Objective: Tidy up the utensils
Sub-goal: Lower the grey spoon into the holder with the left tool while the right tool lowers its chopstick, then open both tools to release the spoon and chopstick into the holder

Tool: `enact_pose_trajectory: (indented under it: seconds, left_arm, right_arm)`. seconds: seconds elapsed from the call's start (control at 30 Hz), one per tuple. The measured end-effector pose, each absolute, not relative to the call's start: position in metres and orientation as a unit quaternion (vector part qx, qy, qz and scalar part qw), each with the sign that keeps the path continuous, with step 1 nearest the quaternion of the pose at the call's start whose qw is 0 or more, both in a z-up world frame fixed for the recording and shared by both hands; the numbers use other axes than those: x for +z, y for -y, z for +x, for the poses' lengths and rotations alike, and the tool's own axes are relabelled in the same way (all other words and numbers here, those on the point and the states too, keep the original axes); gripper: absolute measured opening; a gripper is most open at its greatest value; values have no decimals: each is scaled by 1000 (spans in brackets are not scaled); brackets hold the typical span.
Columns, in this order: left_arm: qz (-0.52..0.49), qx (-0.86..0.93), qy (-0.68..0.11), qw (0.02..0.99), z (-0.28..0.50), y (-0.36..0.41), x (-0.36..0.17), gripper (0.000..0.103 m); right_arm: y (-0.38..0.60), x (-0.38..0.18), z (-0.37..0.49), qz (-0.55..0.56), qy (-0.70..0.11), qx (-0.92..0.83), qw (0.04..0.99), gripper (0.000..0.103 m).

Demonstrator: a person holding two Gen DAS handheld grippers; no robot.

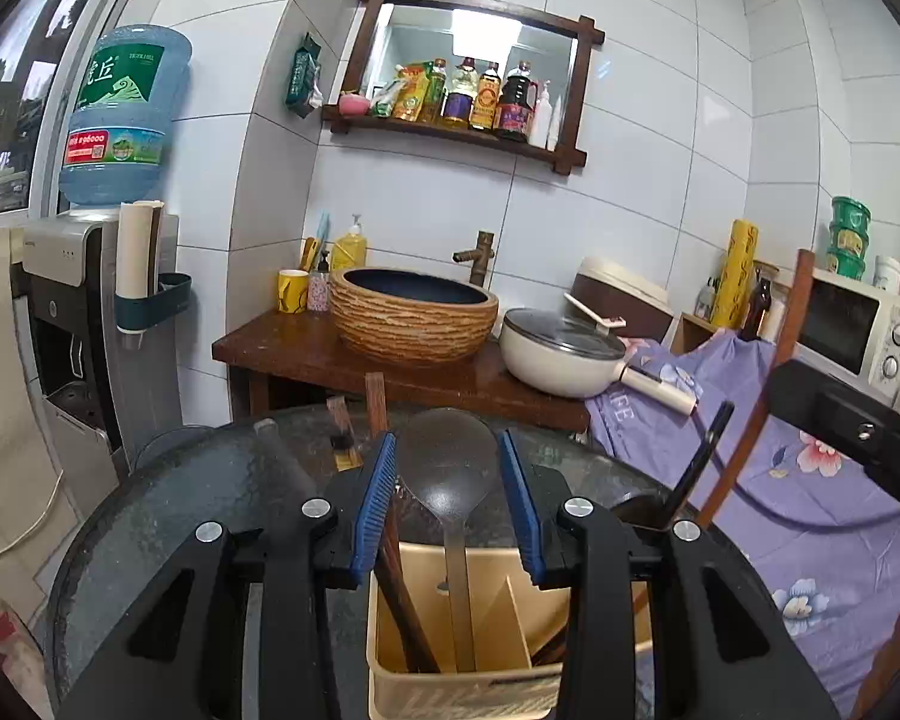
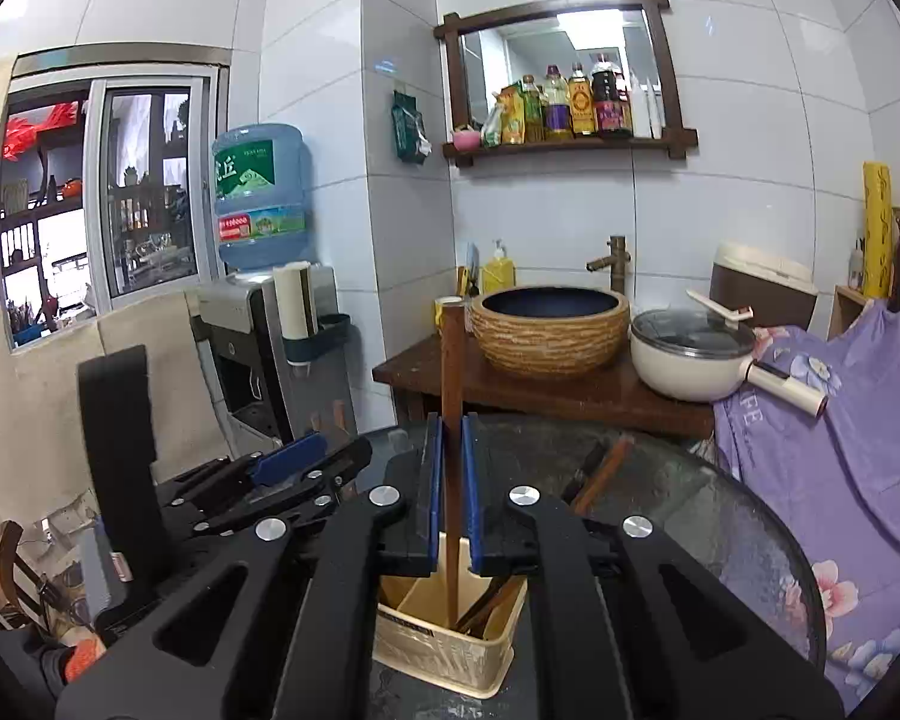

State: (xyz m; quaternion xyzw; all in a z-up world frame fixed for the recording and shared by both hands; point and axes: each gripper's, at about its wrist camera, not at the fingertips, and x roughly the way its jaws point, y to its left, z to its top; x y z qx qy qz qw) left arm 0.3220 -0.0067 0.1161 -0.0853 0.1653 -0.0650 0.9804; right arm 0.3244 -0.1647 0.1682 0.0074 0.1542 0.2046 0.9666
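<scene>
Both views are bright and evenly lit. A ceiling light shows as a white glare patch in the dark wood-framed wall mirror, and daylight enters through the sliding window at far left. The white glossy wall tiles carry soft sheen. The round dark glass tabletop reflects dull mottled light. Fisheye bending curves tile lines strongly near the edges, and black vignette fills the corners. Focus is sharp throughout, without motion blur.

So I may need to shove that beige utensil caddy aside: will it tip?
Probably top-heavy: the beige utensil caddy looks like thin plastic, with a tall spatula standing upright. It would likely slide easily on the smooth glass table.
</scene>
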Motion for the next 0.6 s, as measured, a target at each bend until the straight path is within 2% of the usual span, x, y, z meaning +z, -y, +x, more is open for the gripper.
enact_pose_trajectory:
  seconds: [0.5, 0.57, 0.6]
  left_arm:
    - [-62, -87, -218, 970, 320, 13, 74, 36]
    - [-58, -91, -220, 969, 318, 15, 72, 38]
    - [-56, -92, -217, 970, 316, 15, 71, 43]
  right_arm:
    - [166, 127, 337, 19, -205, 195, 959, 7]
    - [167, 124, 336, 20, -207, 196, 958, 7]
    - [167, 123, 335, 19, -207, 196, 958, 8]
